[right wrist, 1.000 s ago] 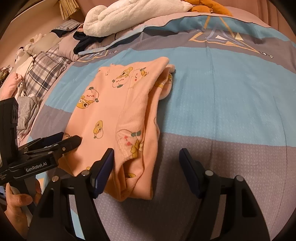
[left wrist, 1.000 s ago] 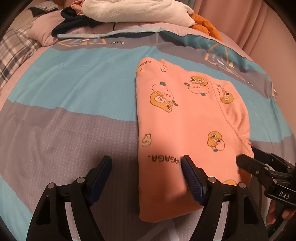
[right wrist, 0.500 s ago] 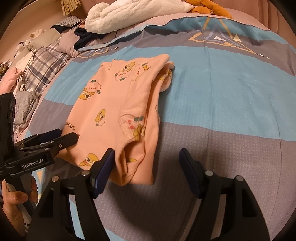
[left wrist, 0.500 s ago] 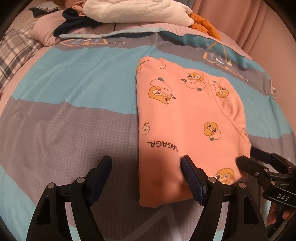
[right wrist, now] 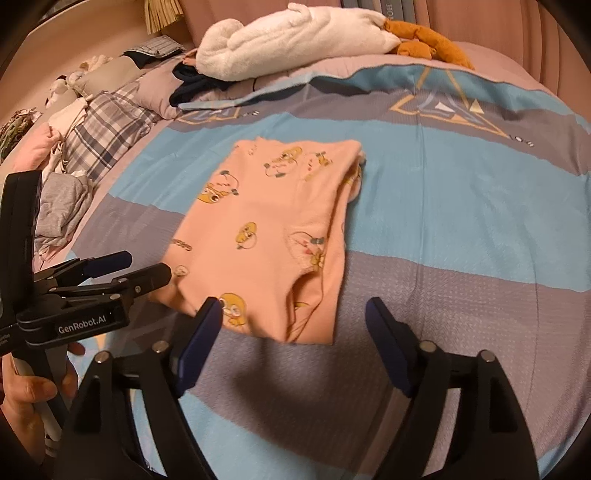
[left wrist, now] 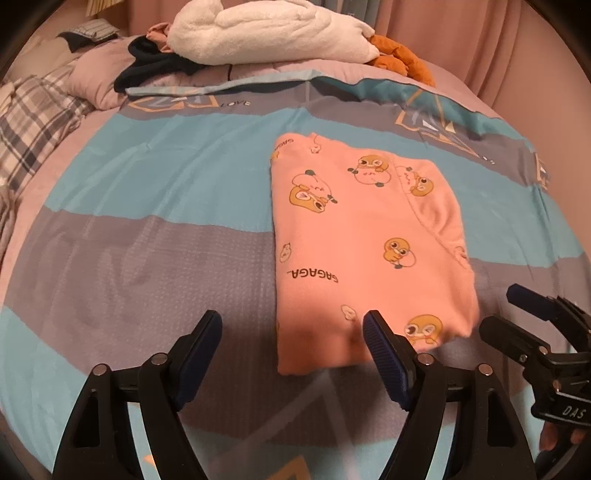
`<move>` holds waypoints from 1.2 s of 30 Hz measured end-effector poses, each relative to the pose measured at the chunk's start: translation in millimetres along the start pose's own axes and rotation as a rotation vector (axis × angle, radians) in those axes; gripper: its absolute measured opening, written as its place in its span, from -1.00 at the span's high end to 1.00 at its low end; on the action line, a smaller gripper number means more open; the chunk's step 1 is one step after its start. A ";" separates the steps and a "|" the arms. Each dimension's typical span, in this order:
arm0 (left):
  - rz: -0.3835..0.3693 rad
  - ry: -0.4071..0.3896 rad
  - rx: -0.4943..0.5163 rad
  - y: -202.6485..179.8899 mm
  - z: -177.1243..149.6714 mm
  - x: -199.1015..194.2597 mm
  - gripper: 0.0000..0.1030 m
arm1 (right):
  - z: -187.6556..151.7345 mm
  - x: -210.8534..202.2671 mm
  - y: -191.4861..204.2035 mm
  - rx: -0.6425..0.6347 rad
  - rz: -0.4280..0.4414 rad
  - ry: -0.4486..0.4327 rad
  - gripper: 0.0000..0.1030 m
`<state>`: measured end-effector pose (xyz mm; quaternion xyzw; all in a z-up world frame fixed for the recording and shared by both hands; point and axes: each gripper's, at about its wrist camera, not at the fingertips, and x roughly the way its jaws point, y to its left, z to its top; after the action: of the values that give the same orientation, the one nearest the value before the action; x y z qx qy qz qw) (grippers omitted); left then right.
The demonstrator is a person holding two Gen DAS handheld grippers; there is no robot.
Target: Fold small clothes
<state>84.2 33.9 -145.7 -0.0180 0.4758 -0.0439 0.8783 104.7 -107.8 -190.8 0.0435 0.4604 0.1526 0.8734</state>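
A small pink garment with yellow duck prints (left wrist: 365, 243) lies folded flat on the striped bed cover; it also shows in the right wrist view (right wrist: 273, 236). My left gripper (left wrist: 291, 332) is open and empty, hovering just short of the garment's near left corner. My right gripper (right wrist: 293, 325) is open and empty, just short of the garment's near right edge. The right gripper shows at the right edge of the left wrist view (left wrist: 532, 325). The left gripper shows at the left of the right wrist view (right wrist: 122, 269).
The blue and grey bed cover (left wrist: 147, 221) spreads all around the garment. A white fleece blanket (left wrist: 273, 33), an orange plush toy (left wrist: 402, 59) and dark clothes (left wrist: 155, 62) lie at the head. Plaid and grey clothes (right wrist: 96, 147) pile at the left.
Both grippers have drawn back toward me, away from the garment. The garment now lies farther ahead of the fingers and stays flat.
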 end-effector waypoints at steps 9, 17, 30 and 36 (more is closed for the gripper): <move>-0.001 -0.062 -0.025 -4.3 0.2 -35.1 -0.82 | -2.3 -27.3 13.0 -0.020 -0.013 -0.055 -0.90; -0.028 -0.097 -0.047 -5.9 -2.0 -64.2 -0.93 | -4.3 -51.8 20.4 -0.028 -0.020 -0.102 -0.95; 0.011 -0.126 -0.015 -14.1 -16.1 -103.1 -0.95 | -7.1 -82.7 41.4 -0.054 -0.013 -0.142 -1.00; 0.042 -0.136 -0.010 -17.2 -20.4 -109.6 -0.95 | -6.9 -90.0 48.2 -0.058 -0.047 -0.145 -1.00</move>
<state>6.6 27.3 -64.1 -0.0155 0.4155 -0.0219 0.9092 40.5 -90.1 -113.0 0.0184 0.3922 0.1419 0.9087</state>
